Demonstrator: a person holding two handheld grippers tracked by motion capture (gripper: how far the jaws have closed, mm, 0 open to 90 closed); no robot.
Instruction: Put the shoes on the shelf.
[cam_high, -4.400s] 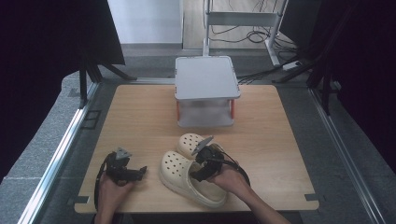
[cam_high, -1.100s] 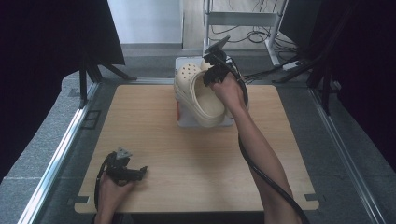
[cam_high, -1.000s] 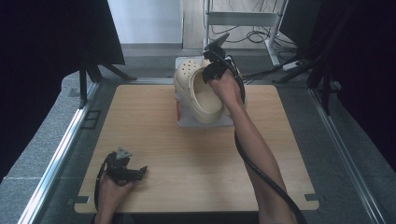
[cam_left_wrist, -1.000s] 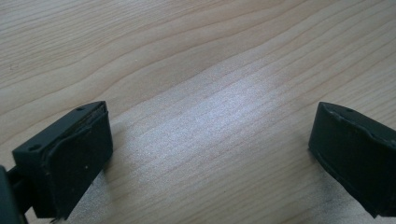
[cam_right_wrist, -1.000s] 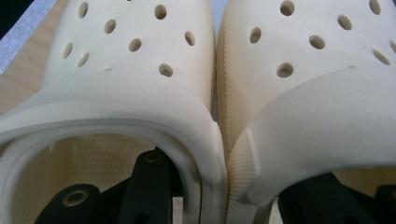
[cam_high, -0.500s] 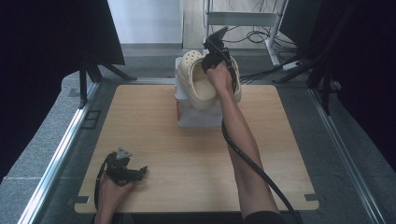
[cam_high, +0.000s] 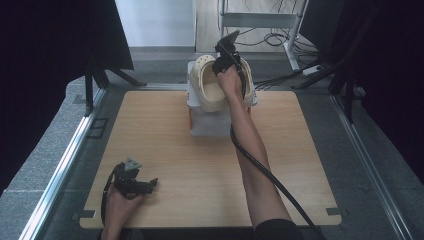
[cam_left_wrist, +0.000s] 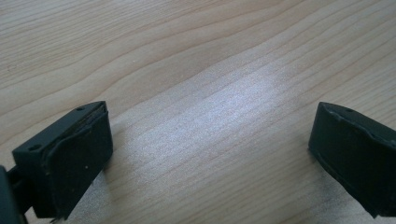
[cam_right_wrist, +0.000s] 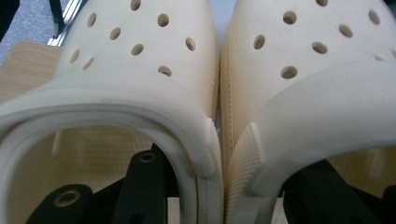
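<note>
We count two cream clogs (cam_high: 209, 87), perforated across the toes and pressed side by side, held over the white box (cam_high: 212, 120) at the table's (cam_high: 165, 135) far edge. The right gripper (cam_high: 226, 54) pinches both, one jaw inside each shoe. The left gripper (cam_high: 134, 181) rests near the front edge, jaws spread wide over bare wood, holding nothing.

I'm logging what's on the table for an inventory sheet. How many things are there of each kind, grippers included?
Clogs, cream: 2
White box: 1
Grippers: 2, left gripper, right gripper
Total: 5
</note>
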